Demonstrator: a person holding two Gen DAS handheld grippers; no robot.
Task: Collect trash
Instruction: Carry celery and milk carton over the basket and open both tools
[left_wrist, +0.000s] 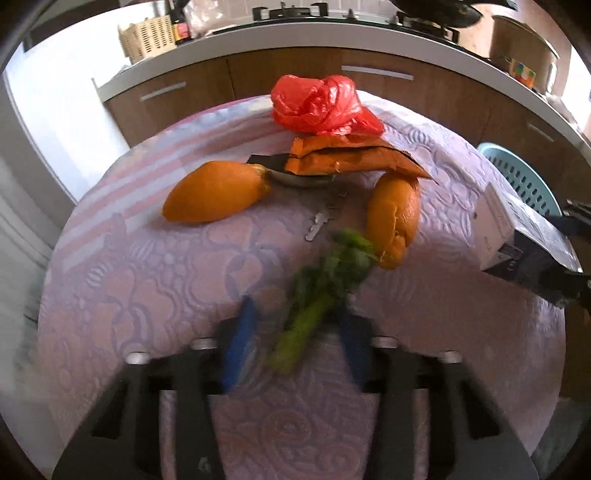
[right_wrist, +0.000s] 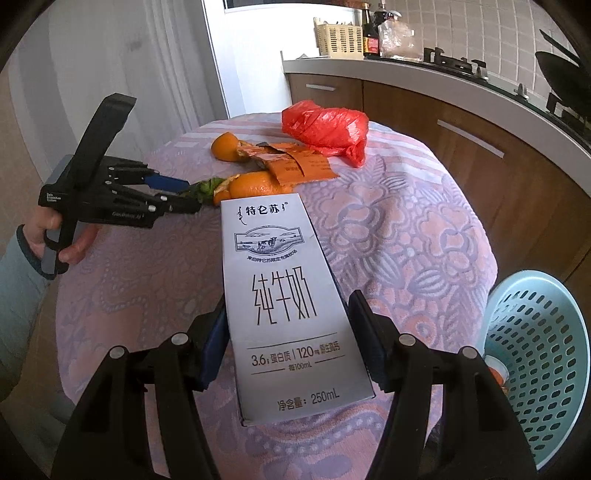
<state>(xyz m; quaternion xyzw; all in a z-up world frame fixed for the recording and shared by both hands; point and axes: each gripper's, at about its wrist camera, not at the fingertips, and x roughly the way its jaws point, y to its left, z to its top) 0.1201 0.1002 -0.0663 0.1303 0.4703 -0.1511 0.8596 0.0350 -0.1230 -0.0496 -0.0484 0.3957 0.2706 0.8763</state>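
Note:
A green vegetable stalk (left_wrist: 306, 317) lies blurred between the blue pads of my left gripper (left_wrist: 295, 306). Its right pad touches the stalk, and a narrow gap shows at the left pad, so the jaws stand open. In the right wrist view the left gripper (right_wrist: 194, 195) points at the stalk's leaves (right_wrist: 207, 188). My right gripper (right_wrist: 288, 306) is shut on a white milk carton (right_wrist: 280, 295), held above the table. Two orange peels (left_wrist: 218, 192) (left_wrist: 393, 218), an orange packet (left_wrist: 343, 155) and a red plastic bag (left_wrist: 321, 103) lie further back.
The round table has a pink and lilac cloth (left_wrist: 147, 277). A key (left_wrist: 319, 225) lies between the peels. A light blue basket (right_wrist: 546, 350) stands off the table's right side with something orange inside. A kitchen counter (left_wrist: 258, 40) runs behind. A hand (right_wrist: 48, 229) holds the left gripper.

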